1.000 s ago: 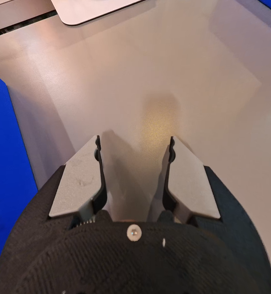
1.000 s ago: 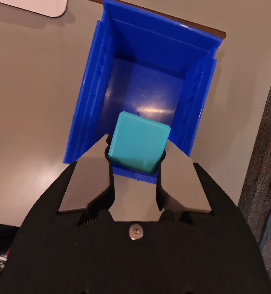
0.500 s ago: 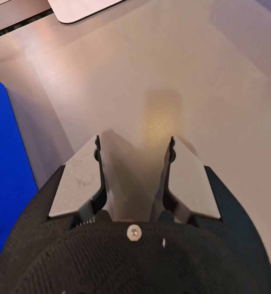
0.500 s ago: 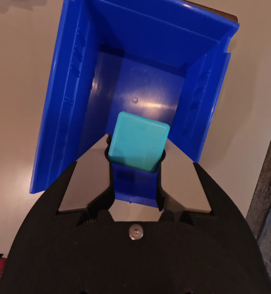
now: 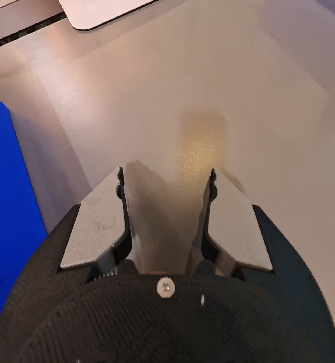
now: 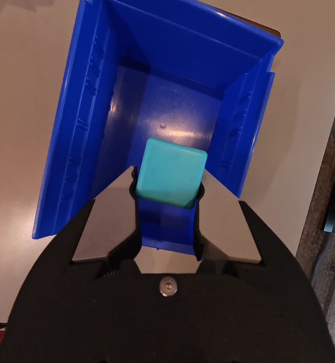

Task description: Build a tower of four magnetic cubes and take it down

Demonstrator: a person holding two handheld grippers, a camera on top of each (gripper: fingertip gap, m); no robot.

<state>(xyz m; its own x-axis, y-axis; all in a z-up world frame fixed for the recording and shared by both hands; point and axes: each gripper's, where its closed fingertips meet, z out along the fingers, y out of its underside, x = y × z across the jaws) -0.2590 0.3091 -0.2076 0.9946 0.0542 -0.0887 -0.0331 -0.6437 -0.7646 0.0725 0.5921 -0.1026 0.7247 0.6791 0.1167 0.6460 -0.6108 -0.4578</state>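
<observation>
Right gripper (image 6: 167, 177) clamps teal cube (image 6: 170, 173) directly above blue bin (image 6: 80, 121) floor, near front wall — release drops straight in. Left gripper (image 5: 165, 170) spread, empty — over bare table (image 5: 182, 78).

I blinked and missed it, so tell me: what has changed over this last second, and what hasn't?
The right claw carried the teal cube forward over the blue bin, which now fills much more of its view; the cube hangs above the bin's floor. It kept its grip throughout. The left claw stayed open and empty above the table, drifting only slightly, with a blue bin's side at its left.
</observation>
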